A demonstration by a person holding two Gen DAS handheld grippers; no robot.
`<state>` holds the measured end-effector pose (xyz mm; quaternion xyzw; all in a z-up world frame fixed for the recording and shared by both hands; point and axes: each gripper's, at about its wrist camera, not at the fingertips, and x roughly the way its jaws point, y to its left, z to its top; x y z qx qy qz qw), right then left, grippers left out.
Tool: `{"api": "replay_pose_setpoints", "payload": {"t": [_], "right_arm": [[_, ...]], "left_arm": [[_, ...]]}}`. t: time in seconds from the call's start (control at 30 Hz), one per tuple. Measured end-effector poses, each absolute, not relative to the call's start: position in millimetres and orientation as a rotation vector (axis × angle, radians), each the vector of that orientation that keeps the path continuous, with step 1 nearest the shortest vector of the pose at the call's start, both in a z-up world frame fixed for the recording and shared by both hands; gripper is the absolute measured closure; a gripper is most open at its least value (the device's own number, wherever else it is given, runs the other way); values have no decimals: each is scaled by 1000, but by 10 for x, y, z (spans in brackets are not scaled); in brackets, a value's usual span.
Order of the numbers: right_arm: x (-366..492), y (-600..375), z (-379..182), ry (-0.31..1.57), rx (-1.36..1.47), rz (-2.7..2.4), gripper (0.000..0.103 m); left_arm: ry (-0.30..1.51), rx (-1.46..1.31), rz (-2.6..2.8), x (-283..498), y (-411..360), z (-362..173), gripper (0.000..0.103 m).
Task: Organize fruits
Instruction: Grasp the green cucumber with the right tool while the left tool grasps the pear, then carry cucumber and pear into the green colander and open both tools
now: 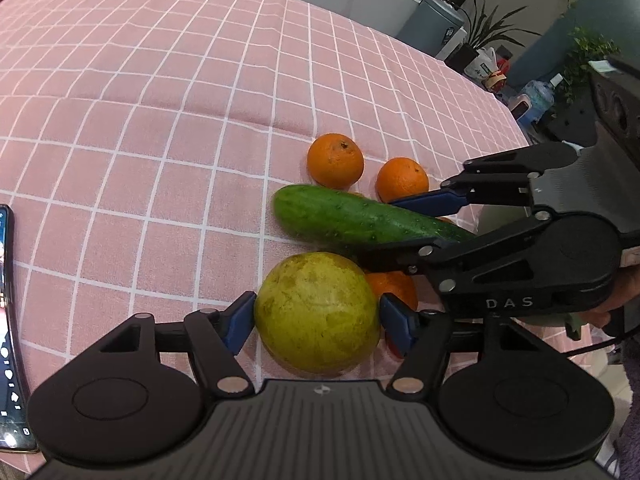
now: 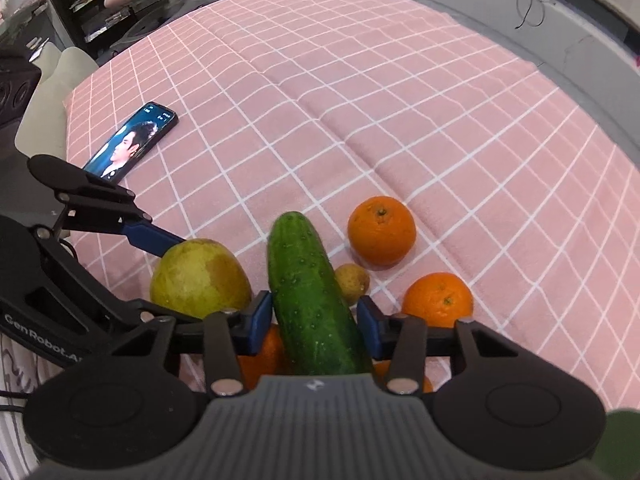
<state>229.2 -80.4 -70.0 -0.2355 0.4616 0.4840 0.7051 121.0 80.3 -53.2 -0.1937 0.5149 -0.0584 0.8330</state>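
pink checked cloth covers the surface [image 2: 400,100], with a phone [image 2: 132,146] lying at the middle left of the right wrist frame and room clutter beyond the edges. all the produce sits in one loose cluster near the bottom centre of both frames.

the left hand-held gripper [image 1: 316,320] has its blue pads against both sides of a yellow-green pear [image 1: 318,314], so it appears to be pinching the pear, though whether the fruit is lifted off the cloth cannot be told. the right hand-held gripper [image 2: 314,322] straddles a cucumber [image 2: 312,300]; its left pad touches the skin while a small gap shows at the right pad, so the jaws look spread just wider than the cucumber, not yet clamped.

two oranges [image 2: 382,230] [image 2: 438,300] lie to the right of the cucumber in the right wrist frame, apart from each other, and a small brownish round fruit [image 2: 352,282] is tucked just beside the cucumber. no bowl, tray or basket shows anywhere, so the sorting seems barely begun: nothing looks set apart yet and every piece is left to place.

more orange fruit [image 1: 394,288] peeks out under the cucumber and behind the pear, mostly covered, so its count is unclear. the cucumber's near end is hidden by the gripper body, and where the fruits should go is out of view.
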Motion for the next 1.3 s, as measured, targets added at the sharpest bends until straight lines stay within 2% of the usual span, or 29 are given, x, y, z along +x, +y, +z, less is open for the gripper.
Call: {"api": "replay_pose_setpoints", "payload": {"t": [0.5, 0.77, 1.03, 1.3], "right_arm": [[1916, -1491, -101, 868, -324, 917, 67], [1749, -2183, 230, 798, -255, 792, 67], [1826, -2898, 175, 842, -222, 602, 67], [1997, -3033, -164, 920, -259, 573, 68]], "left_arm": [[978, -425, -108, 1085, 785, -93, 26], [915, -364, -214, 1337, 321, 272, 26], [903, -309, -357, 1769, -389, 390, 26], [1020, -190, -391, 2136, -962, 158, 26]]}}
